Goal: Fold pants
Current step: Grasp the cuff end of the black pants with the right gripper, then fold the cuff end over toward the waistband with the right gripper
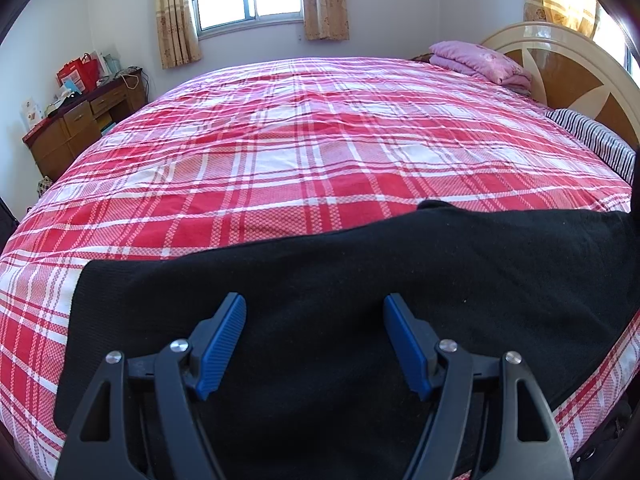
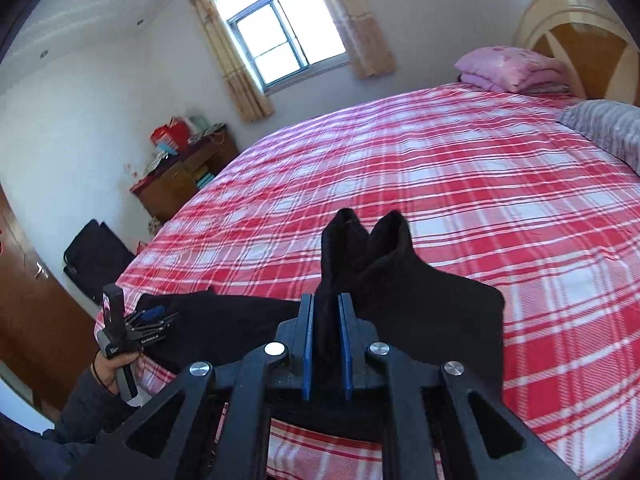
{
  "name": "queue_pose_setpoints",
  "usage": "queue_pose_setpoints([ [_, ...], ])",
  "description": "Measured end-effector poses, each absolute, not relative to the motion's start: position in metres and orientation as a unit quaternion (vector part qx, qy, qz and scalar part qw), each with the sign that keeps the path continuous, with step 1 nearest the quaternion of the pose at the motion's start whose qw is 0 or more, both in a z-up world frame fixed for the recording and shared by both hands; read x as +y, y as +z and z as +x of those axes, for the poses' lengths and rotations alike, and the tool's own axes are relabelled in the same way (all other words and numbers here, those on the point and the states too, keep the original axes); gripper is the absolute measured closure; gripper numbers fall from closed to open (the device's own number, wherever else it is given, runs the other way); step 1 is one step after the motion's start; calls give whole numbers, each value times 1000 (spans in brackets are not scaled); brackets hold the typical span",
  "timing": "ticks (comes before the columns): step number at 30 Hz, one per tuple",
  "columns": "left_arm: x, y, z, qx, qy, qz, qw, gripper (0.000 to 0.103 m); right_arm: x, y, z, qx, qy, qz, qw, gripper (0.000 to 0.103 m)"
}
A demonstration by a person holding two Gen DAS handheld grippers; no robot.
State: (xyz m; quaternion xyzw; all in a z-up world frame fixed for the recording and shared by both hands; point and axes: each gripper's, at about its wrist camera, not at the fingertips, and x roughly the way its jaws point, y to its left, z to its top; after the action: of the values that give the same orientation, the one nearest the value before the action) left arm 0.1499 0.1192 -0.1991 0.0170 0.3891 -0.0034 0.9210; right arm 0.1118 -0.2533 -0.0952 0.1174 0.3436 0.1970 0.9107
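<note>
Fold in progress, I judge: my right claw (image 2: 327, 312) is clamped on a lifted end of the pants (image 1: 360, 300), the rest flat on the bed (image 1: 300, 140); my left claw (image 1: 315, 340) hovers wide, empty.

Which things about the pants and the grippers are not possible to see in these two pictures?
- Left wrist view: the right end of the black pants runs past the frame edge.
- Left wrist view: the left gripper hides the cloth under its frame.
- Right wrist view: the pinched part of the pants is hidden between the right gripper's pads.
</note>
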Motion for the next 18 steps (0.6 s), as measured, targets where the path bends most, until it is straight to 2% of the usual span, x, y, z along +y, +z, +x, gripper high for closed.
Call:
queue_pose_setpoints([
  [12, 98, -178, 142, 364, -34, 15, 931, 29, -155, -136, 137, 389, 250, 49, 885, 92],
  [18, 68, -178, 137, 370, -98, -5, 924, 29, -111, -179, 144, 433, 274, 9, 859, 91],
])
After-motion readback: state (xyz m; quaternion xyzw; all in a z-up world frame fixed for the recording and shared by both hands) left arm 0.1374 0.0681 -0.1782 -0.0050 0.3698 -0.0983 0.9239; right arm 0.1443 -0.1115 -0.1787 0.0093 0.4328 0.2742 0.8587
